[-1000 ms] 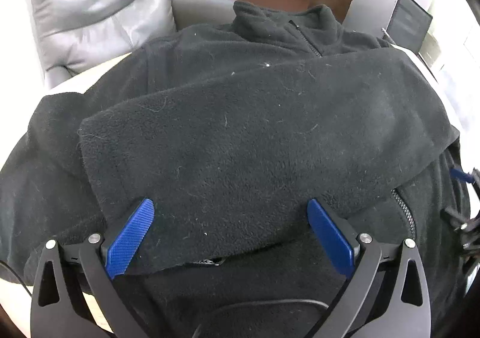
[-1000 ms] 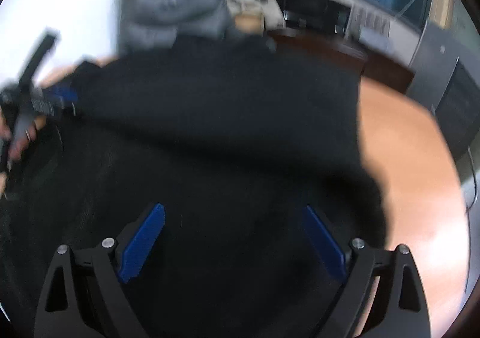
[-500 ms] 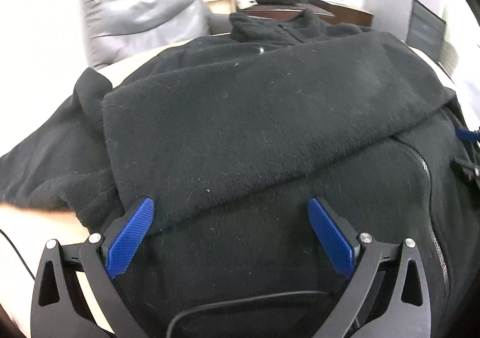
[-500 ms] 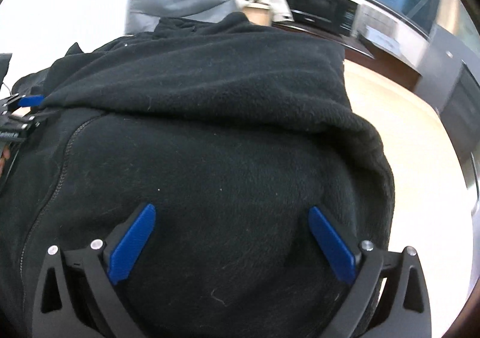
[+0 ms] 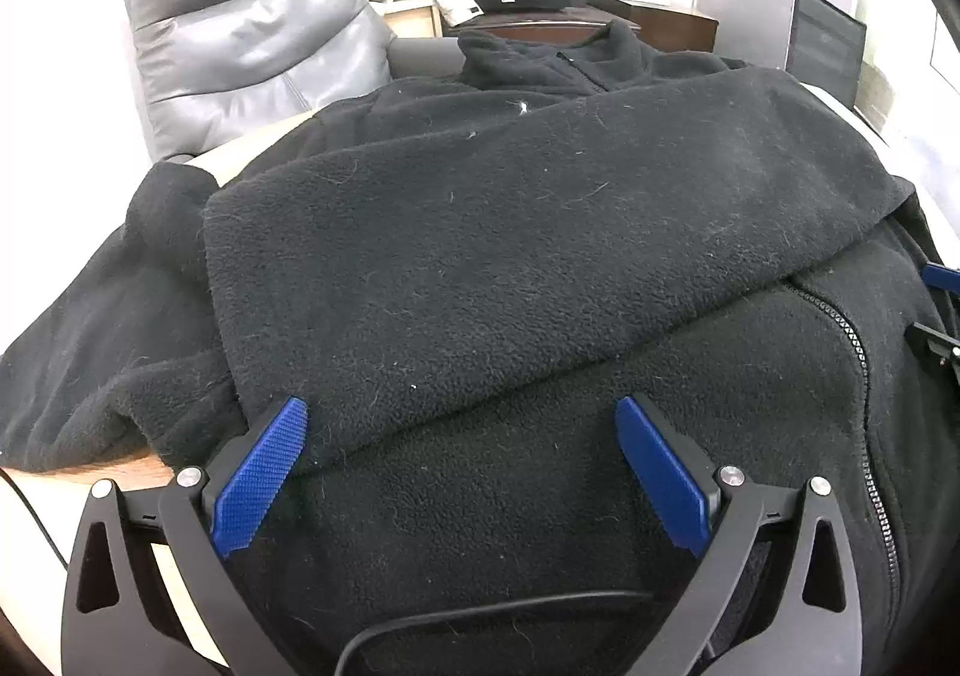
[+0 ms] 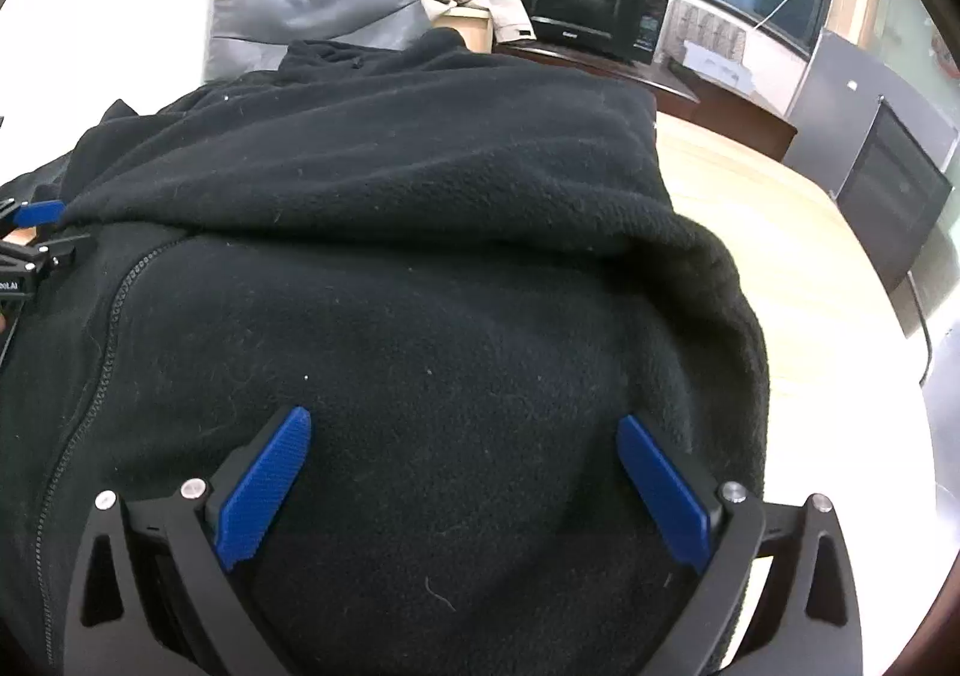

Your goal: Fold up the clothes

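A black fleece jacket lies spread on a light wooden table, collar at the far end and a sleeve folded across its chest. Its zipper runs down the near right in the left wrist view, and the zipper sits at the left in the right wrist view. My left gripper stands open over the near hem, nothing between its blue pads. Over the jacket's right side my right gripper is open too, gripping nothing. Each gripper shows at the edge of the other's view.
A grey leather chair stands behind the table's far left. A black microwave sits on a dark counter beyond. Bare table shows right of the jacket. A black cable loops near my left gripper's base.
Both grippers have drawn back toward the near hem and risen slightly, so more of the jacket and room shows. The right wrist view has gone from blurred to sharp. Both stay open.
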Available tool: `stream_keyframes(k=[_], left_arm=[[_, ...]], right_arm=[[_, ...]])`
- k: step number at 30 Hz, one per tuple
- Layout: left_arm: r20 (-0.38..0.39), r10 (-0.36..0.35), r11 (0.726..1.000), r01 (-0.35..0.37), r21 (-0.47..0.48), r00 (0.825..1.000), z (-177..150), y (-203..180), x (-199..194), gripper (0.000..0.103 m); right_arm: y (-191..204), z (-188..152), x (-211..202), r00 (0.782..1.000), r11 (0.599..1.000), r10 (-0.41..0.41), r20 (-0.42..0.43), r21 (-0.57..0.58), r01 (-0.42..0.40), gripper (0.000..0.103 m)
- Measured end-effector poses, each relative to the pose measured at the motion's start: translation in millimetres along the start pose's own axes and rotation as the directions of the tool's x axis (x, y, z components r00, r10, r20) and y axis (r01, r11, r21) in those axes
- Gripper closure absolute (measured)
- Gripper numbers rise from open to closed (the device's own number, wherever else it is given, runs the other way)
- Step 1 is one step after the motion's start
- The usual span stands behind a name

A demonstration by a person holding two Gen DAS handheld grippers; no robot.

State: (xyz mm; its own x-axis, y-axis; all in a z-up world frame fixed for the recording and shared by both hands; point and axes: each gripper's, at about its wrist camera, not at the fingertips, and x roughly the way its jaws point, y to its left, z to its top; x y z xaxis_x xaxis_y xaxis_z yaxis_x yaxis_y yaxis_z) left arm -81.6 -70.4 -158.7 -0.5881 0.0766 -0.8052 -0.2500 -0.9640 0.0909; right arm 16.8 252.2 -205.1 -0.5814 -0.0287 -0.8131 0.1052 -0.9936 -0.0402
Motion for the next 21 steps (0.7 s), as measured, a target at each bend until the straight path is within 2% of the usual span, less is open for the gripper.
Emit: stream_keyframes(k=[2,6,8,10,11,13,15,18,21], left_arm=[[-0.010,-0.001,1.000,0.001,-0.009,1.000,-12,-3,-9,0.000],[-0.021,0.003,0.993,-0.005,-0.115,1.000,-18,19,-29,0.000],[0.006,0.015,0.974,-0.014,-0.226,1.000,-20,59,-49,0.000],[0.030,0.050,0.934,-0.036,-0.357,0.998,-29,112,-79,0.000],[0.037,0.069,0.900,-0.046,-0.432,0.997,-34,144,-89,0.000],[0.041,0.107,0.813,-0.064,-0.579,0.993,-47,212,-101,0.000],[0.014,0.144,0.729,-0.097,-0.678,0.989,-67,268,-107,0.000],[-0.055,0.179,0.588,-0.151,-0.795,0.982,-96,348,-103,0.000],[-0.086,0.171,0.491,-0.161,-0.856,0.982,-115,401,-86,0.000]], right_arm=[[9,7,-4,1.000,1.000,0.003,0.013,-0.006,-0.003,0.000],[36,26,-15,0.999,0.999,0.017,0.048,-0.030,-0.015,0.000],[49,36,-21,0.998,0.999,0.024,0.066,-0.041,-0.021,0.000],[63,45,-26,0.996,0.998,0.031,0.083,-0.053,-0.027,0.000],[69,50,-29,0.995,0.998,0.035,0.092,-0.059,-0.029,0.000],[82,60,-34,0.993,0.997,0.042,0.109,-0.071,-0.034,0.000],[96,70,-40,0.991,0.996,0.050,0.127,-0.084,-0.039,0.000],[116,84,-48,0.986,0.994,0.062,0.152,-0.102,-0.047,0.000],[140,92,-41,0.985,0.990,0.088,0.152,-0.119,-0.070,0.000]])
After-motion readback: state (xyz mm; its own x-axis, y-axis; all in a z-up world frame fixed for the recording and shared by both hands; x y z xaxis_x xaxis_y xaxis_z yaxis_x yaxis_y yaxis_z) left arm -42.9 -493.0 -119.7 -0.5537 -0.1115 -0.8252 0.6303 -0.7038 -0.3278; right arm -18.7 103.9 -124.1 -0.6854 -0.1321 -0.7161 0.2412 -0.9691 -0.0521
